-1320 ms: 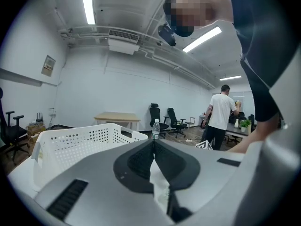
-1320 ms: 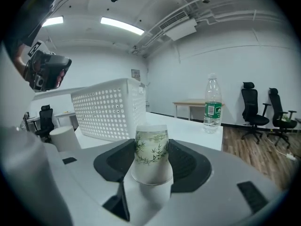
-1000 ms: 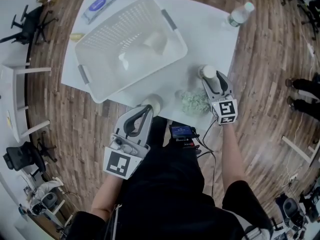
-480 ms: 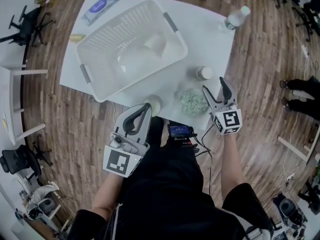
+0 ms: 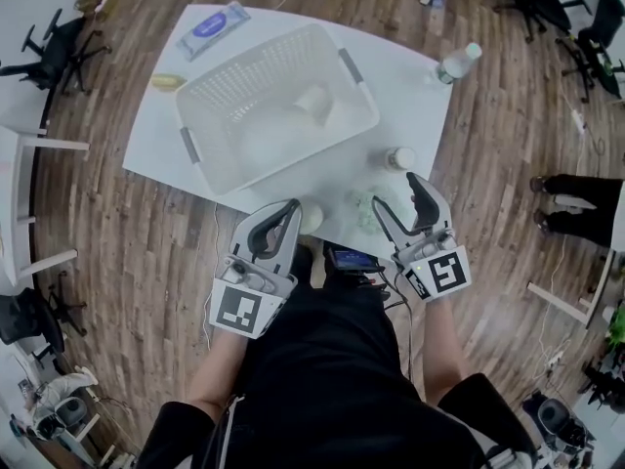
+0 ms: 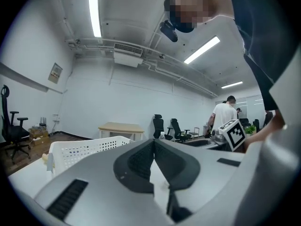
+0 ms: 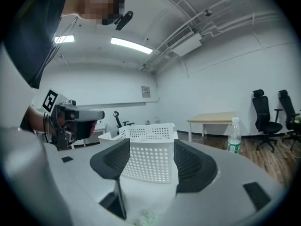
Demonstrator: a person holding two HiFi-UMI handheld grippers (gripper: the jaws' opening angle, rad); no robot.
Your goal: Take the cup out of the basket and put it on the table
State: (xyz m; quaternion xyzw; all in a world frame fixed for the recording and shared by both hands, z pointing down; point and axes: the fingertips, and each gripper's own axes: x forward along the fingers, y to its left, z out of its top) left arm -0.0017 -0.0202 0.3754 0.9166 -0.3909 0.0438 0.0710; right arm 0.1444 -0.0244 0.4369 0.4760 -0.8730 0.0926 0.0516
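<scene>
White table (image 5: 410, 106) is carrying the mesh basket (image 5: 225, 91). I'm watching my left gripper (image 5: 293, 206) pinching shut on nothing, while my right gripper (image 5: 395, 190) has just been opening wide, with nothing between its jaws. One cup (image 5: 314, 103) is lying inside the basket, and another cup (image 5: 400, 157) is standing on the table near the right jaws.

Bright, even light comes from ceiling strip lights (image 6: 94, 11), and shadows are soft. The white basket (image 5: 229, 110) washes out against the pale tabletop (image 5: 410, 106). Every view bows at its edges, and both gripper views have dark corners.
</scene>
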